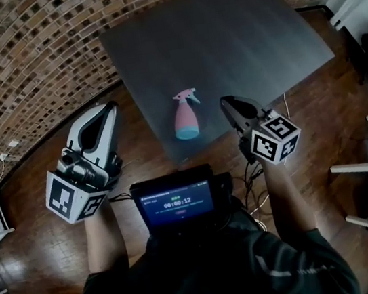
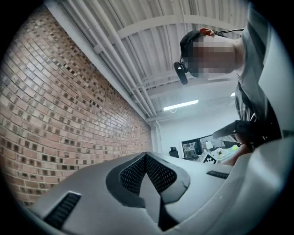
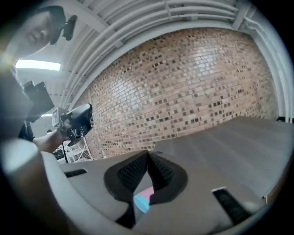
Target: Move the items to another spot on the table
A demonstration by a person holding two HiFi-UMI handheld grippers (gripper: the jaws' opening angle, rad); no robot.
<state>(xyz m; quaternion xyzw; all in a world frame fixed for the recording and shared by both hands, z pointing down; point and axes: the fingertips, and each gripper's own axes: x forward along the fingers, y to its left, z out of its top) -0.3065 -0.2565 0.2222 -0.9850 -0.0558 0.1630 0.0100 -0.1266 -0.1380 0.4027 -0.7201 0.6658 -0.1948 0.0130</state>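
Pink with a pale blue base, the spray bottle (image 1: pixel 186 116) sits on the dark grey worktop (image 1: pixel 236 39), close to the edge nearest the person. In the head view its base is turned toward the person and its trigger head away. Whether it stands upright or lies flat is not clear. The bottle is opaque, so nothing of its contents shows.

The head view alone takes in the whole layout. The left gripper (image 1: pixel 108 108) is held over the wooden floor (image 1: pixel 38 226), off the worktop's left side. The right gripper (image 1: pixel 226 101) hangs just right of the bottle, apart from it. A small screen (image 1: pixel 178 202) on the person's chest sits between the two arms.

The left gripper view shows none of the worktop. It looks up along the brick wall (image 2: pixel 55 105) to white ceiling beams, with the person at upper right. There the gripper's dark pads meet at the tips, closed on nothing.

The right gripper view looks across the worktop toward the brick wall and catches the left gripper at its left edge. Its own jaws are closed, tip to tip, and grip nothing. A sliver of pink and blue from the bottle shows through the gap below the pads, lying beyond the jaws and not between them.
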